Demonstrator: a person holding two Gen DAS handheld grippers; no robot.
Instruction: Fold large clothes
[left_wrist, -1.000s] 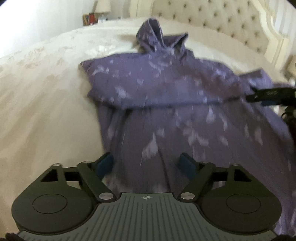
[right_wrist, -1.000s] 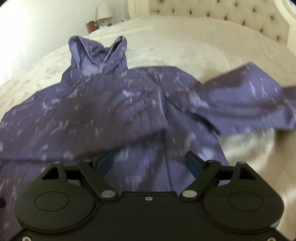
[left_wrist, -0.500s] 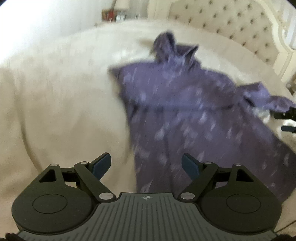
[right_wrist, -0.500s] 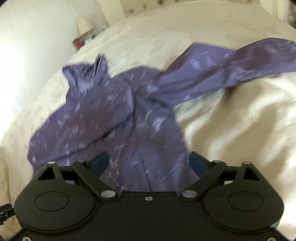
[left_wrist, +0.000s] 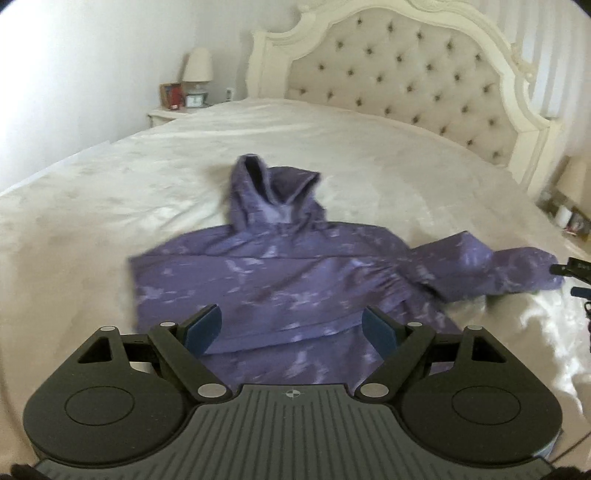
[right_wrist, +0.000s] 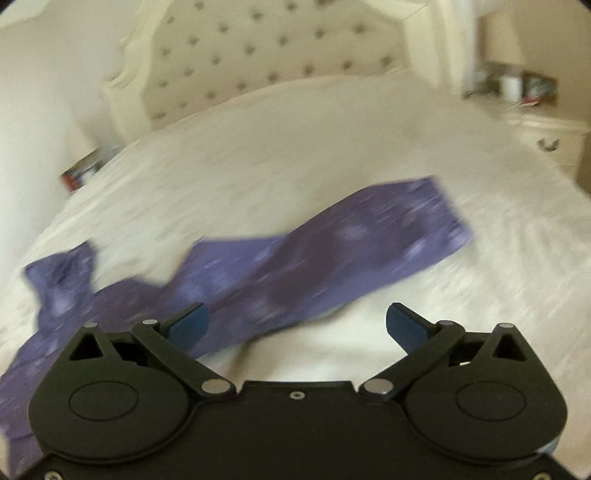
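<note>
Both jaws apart, empty — we take outstretched sleeve near cuff, probably; fold across hoodie body.

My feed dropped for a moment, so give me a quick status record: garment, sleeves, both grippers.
garment: purple hoodie lying flat on the bed, hood toward the headboard
one sleeve: folded across the chest
other sleeve: stretched out sideways, unfolded
left gripper: open, above the hem, holding nothing
right gripper: open, near the outstretched sleeve, holding nothing
</note>
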